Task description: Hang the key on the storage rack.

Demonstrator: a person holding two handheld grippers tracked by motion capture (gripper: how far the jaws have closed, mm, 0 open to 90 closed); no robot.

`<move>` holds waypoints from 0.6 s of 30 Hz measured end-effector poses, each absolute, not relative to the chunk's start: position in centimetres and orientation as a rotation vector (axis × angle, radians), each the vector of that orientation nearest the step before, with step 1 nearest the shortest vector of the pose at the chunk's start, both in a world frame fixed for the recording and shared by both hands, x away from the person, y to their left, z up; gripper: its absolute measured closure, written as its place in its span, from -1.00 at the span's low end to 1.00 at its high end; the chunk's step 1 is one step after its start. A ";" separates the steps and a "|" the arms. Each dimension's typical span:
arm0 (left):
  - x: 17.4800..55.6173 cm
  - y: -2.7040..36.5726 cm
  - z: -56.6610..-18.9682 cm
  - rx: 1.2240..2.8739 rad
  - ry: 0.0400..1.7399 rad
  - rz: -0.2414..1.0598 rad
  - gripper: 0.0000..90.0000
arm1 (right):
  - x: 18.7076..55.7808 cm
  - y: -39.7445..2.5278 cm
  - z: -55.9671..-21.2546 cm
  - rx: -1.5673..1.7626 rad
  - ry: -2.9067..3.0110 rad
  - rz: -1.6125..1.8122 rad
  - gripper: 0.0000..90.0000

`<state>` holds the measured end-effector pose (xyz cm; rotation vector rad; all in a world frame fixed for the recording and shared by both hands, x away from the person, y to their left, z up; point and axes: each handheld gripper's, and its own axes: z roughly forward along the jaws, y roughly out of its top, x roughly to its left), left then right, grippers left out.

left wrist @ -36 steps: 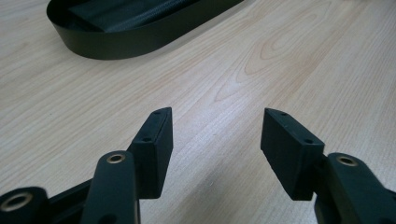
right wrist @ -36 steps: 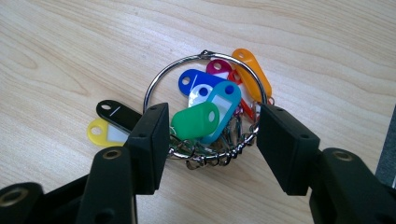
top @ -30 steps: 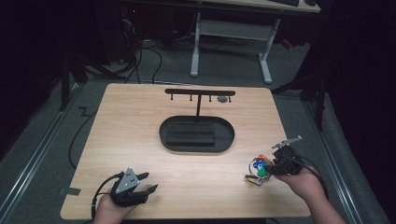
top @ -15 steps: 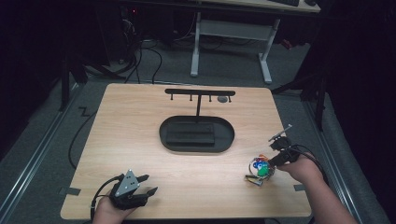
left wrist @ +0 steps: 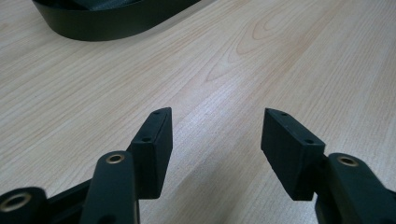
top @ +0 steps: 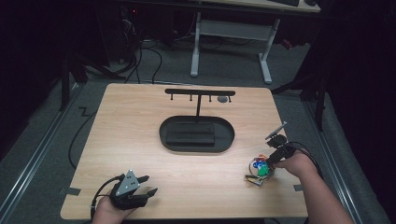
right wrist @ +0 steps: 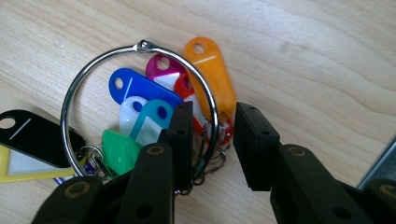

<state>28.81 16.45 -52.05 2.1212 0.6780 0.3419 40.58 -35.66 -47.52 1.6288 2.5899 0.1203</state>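
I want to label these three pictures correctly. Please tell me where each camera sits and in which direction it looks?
High view: fixed above the person's side, looking forward and down on the table; both forearms enter from below.
Left gripper view: rides the left gripper, looking low along its open jaws over bare wood toward the black tray.
Right gripper view: rides the right gripper, looking down on the key ring, its jaws astride the wire.
Shared: the high view also shows the tray and the ring's tags.
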 end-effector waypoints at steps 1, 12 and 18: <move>28.8 16.4 -52.1 2.123 0.676 0.340 -0.02 | 40.7 -35.5 -47.8 1.620 2.597 0.098 0.58; 28.8 16.3 -52.1 2.125 0.666 0.335 -0.02 | 39.2 -34.6 -46.0 1.536 2.612 0.147 0.92; 28.7 16.1 -52.0 2.129 0.652 0.333 -0.02 | 37.5 -33.6 -44.0 1.495 2.616 0.195 0.93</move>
